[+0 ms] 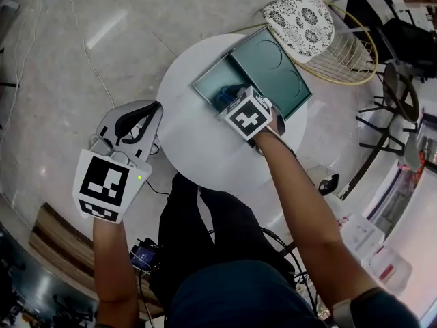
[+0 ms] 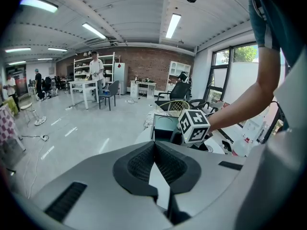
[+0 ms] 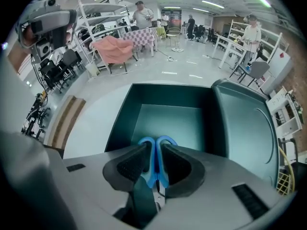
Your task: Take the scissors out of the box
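Observation:
A dark green box (image 1: 217, 86) lies open on the round white table (image 1: 198, 135), its lid (image 1: 273, 70) tipped back to the right. Blue-handled scissors (image 3: 154, 159) are pinched between my right gripper's pads, handles forward, over the box's near wall (image 3: 120, 128). My right gripper (image 3: 153, 163) is shut on them; in the head view it (image 1: 231, 98) reaches into the box, where a bit of blue (image 1: 225, 96) shows. My left gripper (image 1: 140, 121) hovers off the table's left edge, shut and empty; its own view (image 2: 154, 159) shows the pads meeting.
A wire-frame chair (image 1: 341, 46) with a patterned cushion (image 1: 299, 16) stands behind the table at right. Dark chairs (image 1: 396, 87) are further right. Cables (image 1: 82, 39) trail across the floor at left. People and shelves stand far off in the room.

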`<move>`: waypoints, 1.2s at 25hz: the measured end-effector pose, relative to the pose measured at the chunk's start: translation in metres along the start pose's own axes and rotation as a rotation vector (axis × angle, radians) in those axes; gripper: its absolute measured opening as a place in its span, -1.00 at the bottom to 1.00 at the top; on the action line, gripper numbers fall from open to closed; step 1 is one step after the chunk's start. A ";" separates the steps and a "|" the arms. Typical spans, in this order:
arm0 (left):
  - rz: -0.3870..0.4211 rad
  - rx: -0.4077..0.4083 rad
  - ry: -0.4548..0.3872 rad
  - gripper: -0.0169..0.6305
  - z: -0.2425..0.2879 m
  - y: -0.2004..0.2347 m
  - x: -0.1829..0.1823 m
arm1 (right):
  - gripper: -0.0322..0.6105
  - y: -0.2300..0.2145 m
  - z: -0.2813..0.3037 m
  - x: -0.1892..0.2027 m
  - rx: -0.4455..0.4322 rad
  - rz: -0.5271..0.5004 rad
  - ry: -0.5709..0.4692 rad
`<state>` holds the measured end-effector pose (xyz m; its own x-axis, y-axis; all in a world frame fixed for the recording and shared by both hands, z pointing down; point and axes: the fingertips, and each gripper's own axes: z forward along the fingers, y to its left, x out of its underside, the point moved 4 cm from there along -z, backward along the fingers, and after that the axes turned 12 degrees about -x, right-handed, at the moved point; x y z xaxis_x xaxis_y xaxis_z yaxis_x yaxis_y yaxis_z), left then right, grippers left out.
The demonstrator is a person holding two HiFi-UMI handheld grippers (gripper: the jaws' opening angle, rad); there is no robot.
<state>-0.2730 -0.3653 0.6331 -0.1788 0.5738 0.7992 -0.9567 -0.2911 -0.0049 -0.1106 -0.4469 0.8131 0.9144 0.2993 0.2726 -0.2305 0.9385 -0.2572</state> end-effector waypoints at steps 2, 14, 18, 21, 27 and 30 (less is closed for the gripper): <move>0.005 -0.004 0.000 -0.89 0.000 -0.001 0.001 | -0.55 -0.001 -0.001 0.001 0.005 0.006 -0.006; 0.029 -0.013 -0.009 -0.89 -0.011 -0.001 -0.013 | -0.62 -0.001 -0.029 -0.005 0.038 0.026 -0.078; 0.043 -0.018 -0.017 -0.89 -0.025 -0.009 -0.027 | -0.62 0.007 -0.056 -0.006 0.045 0.045 -0.124; 0.051 -0.022 -0.022 -0.89 -0.034 -0.014 -0.039 | -0.63 0.011 -0.079 -0.009 0.052 0.058 -0.168; 0.081 -0.026 -0.041 -0.89 -0.052 -0.024 -0.061 | -0.63 0.023 -0.127 -0.011 0.074 0.070 -0.260; 0.103 -0.027 -0.051 -0.89 -0.067 -0.032 -0.076 | -0.63 0.032 -0.160 -0.010 0.096 0.073 -0.319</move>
<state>-0.2438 -0.3481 0.5323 -0.2649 0.5019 0.8234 -0.9398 -0.3256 -0.1039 -0.0736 -0.4473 0.6538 0.7480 0.3908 0.5365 -0.3357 0.9200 -0.2022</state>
